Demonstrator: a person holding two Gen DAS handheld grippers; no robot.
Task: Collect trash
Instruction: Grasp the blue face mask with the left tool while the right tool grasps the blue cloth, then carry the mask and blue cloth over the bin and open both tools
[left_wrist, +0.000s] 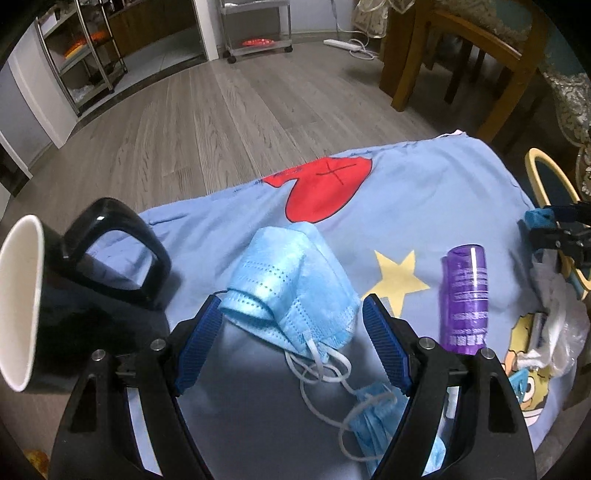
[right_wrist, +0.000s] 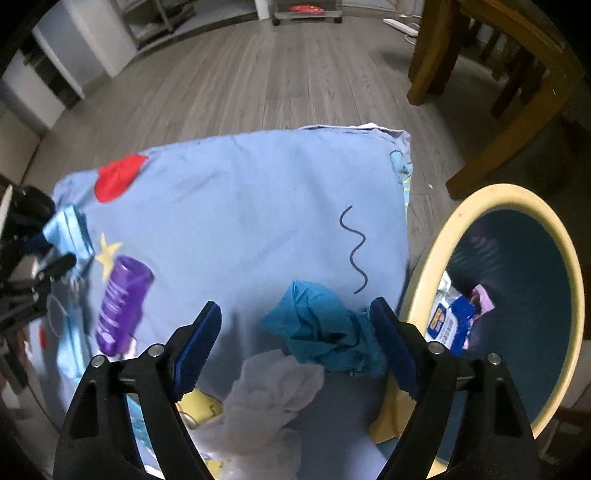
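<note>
My left gripper (left_wrist: 292, 301) points down at a crumpled light-blue face mask (left_wrist: 291, 280) on the blue cloth (left_wrist: 424, 192). Its jaws are open, one blue pad on each side of the mask. A second mask (left_wrist: 373, 417) with white ear loops lies closer to me. A purple bottle (left_wrist: 467, 299) lies on its side to the right. My right gripper (right_wrist: 294, 304) is open over a crumpled teal wad (right_wrist: 325, 325), which sits close to the right pad. A white crumpled plastic bag (right_wrist: 273, 395) lies just below the wad. The purple bottle (right_wrist: 123, 302) is on the left.
A black mug (left_wrist: 74, 295) with a white inside stands at the cloth's left edge. A round bin with a yellow rim (right_wrist: 576, 295) stands to the right of the cloth, with a blue wipes packet (right_wrist: 448, 325) inside. Wooden chair legs (right_wrist: 491, 147) and grey floor lie beyond.
</note>
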